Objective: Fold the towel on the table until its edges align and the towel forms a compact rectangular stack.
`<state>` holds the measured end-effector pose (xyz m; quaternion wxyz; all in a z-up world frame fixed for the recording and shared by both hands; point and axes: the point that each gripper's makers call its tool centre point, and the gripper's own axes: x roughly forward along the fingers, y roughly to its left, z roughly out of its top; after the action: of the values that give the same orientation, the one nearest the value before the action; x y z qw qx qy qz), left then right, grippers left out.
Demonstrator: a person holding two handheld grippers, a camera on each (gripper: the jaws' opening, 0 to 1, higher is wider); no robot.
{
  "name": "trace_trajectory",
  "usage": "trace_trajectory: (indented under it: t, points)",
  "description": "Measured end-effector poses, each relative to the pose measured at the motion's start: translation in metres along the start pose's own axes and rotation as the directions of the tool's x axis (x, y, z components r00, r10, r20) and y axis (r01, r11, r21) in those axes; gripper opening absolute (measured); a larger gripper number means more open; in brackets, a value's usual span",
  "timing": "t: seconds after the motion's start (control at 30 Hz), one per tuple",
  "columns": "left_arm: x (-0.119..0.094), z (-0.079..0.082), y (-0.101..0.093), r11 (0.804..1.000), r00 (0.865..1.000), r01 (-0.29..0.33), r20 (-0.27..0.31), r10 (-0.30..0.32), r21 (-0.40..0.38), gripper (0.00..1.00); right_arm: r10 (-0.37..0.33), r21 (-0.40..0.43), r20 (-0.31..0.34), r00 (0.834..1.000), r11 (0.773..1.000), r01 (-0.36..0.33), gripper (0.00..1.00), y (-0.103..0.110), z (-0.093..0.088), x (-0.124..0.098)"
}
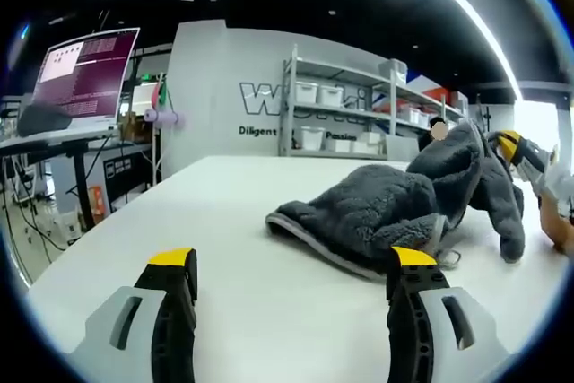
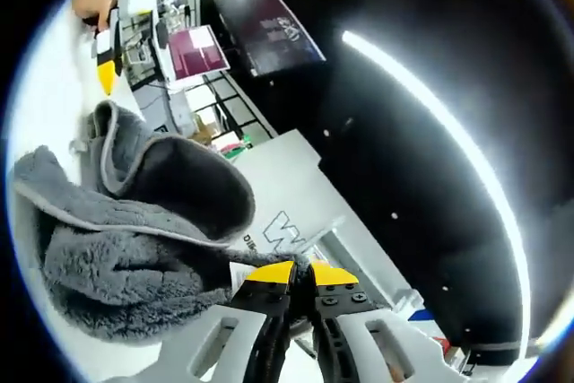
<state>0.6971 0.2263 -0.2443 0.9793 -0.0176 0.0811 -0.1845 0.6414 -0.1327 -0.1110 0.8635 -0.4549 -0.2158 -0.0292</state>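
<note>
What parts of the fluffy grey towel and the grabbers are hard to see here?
- Towel: its far side and underside are hidden by its own bunched folds in the left gripper view, so its full shape can't be told.
- Right gripper: jaws closed on the towel edge in the right gripper view; how much cloth is pinched is hidden.
- Wall lettering: partly blocked by shelves.
- Left gripper: jaws open; their bases are cut off by the bottom edge.

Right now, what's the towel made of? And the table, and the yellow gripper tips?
The towel looks like soft fleecy microfibre, grey: fuzzy pile, smooth stitched edge. The table looks like smooth matte white laminate, though I can't tell for sure. The left gripper has yellow tips that look like hard plastic or rubber; I can't tell which. The right gripper is pinched on the towel.
</note>
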Motion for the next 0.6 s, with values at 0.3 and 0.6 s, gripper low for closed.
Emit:
trace_trajectory:
  t: [0.3, 0.6]
  points:
    - [-0.003, -0.003, -0.005, 1.0, 1.0, 0.001, -0.004, -0.001, 0.002, 0.86, -0.043, 0.049, -0.079, 0.996, 0.998, 0.047, 0.01, -0.013, -0.023, -0.002]
    - [-0.006, -0.006, -0.009, 1.0, 1.0, 0.001, -0.004, -0.001, 0.002, 0.86, -0.081, 0.019, -0.113, 0.99, 0.996, 0.084, 0.01, -0.023, -0.032, -0.004]
